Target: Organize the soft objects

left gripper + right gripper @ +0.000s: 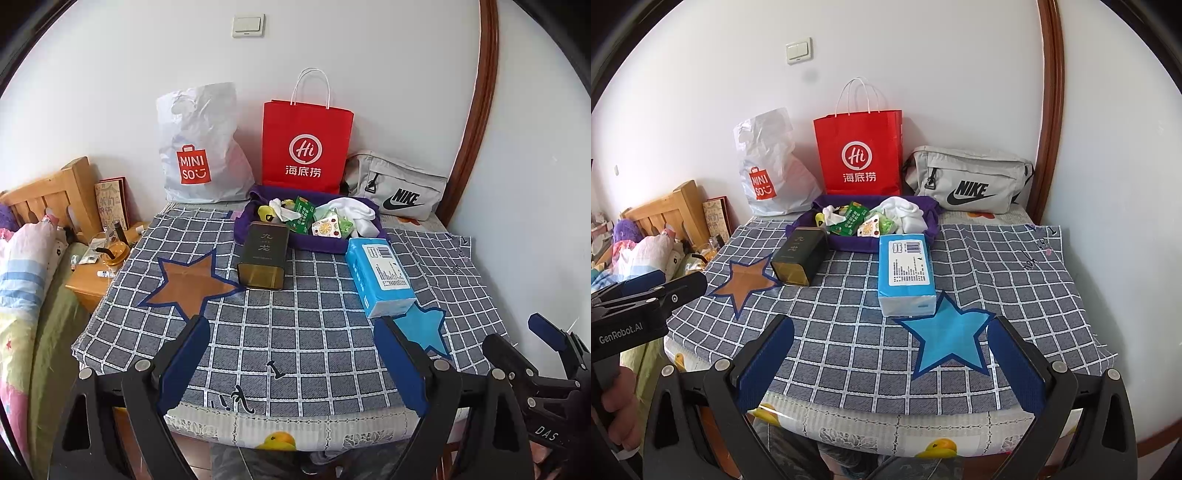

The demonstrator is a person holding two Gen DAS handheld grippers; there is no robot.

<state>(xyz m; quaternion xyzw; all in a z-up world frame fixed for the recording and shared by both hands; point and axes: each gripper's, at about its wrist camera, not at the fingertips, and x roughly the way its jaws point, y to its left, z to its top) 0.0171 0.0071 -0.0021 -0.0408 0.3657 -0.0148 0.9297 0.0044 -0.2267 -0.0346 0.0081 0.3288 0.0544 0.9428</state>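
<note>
I hold my left gripper (291, 354) and right gripper (892, 354) spread wide and empty over the near edge of the checked cloth (314, 332). Beyond them lie one blue tissue pack (907, 275) and one dark tin (799, 260). Farther off, the purple tray (846, 243) holds the soft things, with three bags behind: MINISO (768, 166), Hi (860, 151), NIKE (971, 181).

Red paper bag (307, 144) against the wall, white Miniso bag (201, 147) left, grey Nike pouch (397, 186) right, wooden headboard (51, 195), light switch (248, 25) above.
</note>
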